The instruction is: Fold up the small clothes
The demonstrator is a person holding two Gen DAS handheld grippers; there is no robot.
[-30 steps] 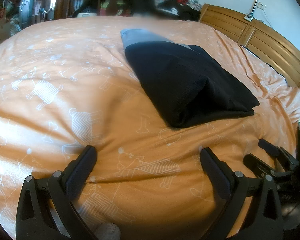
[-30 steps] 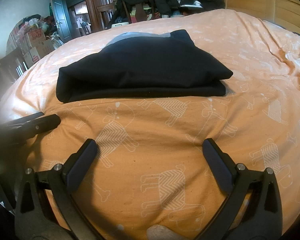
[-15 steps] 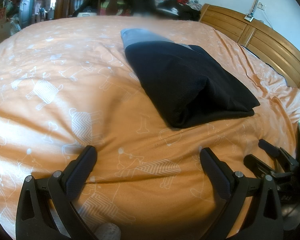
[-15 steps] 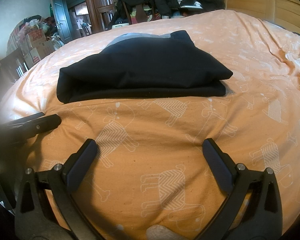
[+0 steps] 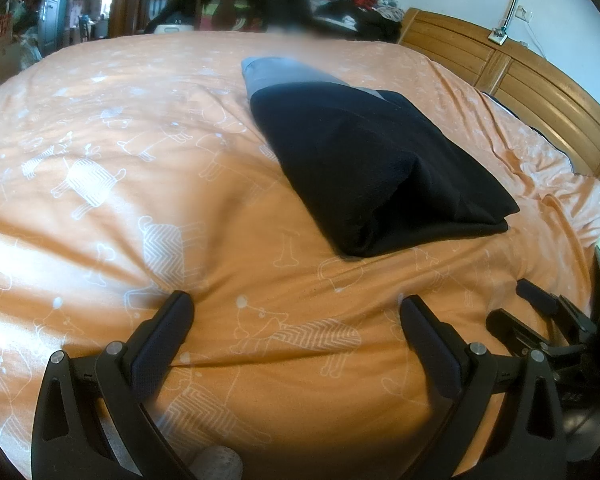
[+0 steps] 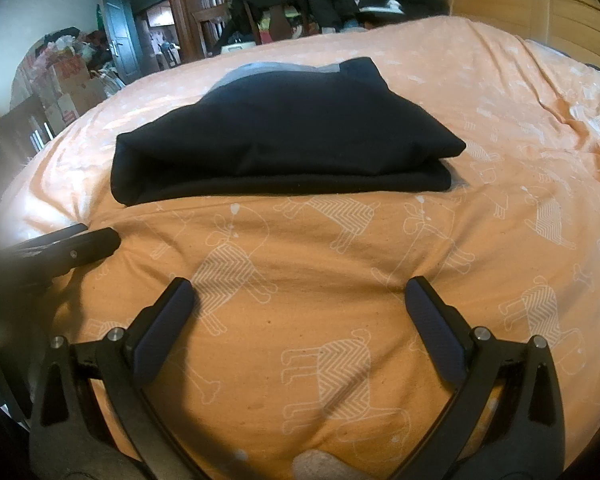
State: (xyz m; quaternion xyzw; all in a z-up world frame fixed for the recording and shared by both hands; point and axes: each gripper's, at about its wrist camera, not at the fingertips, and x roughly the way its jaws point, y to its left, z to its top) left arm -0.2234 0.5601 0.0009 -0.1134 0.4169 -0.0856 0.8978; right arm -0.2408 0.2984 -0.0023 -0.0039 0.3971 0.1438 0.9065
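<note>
My left hand-held gripper [image 5: 294, 312] and my right hand-held gripper [image 6: 300, 300] both hang spread wide and grasp nothing, low over the orange bed sheet [image 5: 100, 152] with its white animal print. The folded black garment [image 5: 372, 168] lies on the bed ahead of both, apart from the fingers, with a grey layer [image 5: 284, 74] showing at its far end. A wooden headboard [image 5: 520, 84] stands beyond it.
</note>
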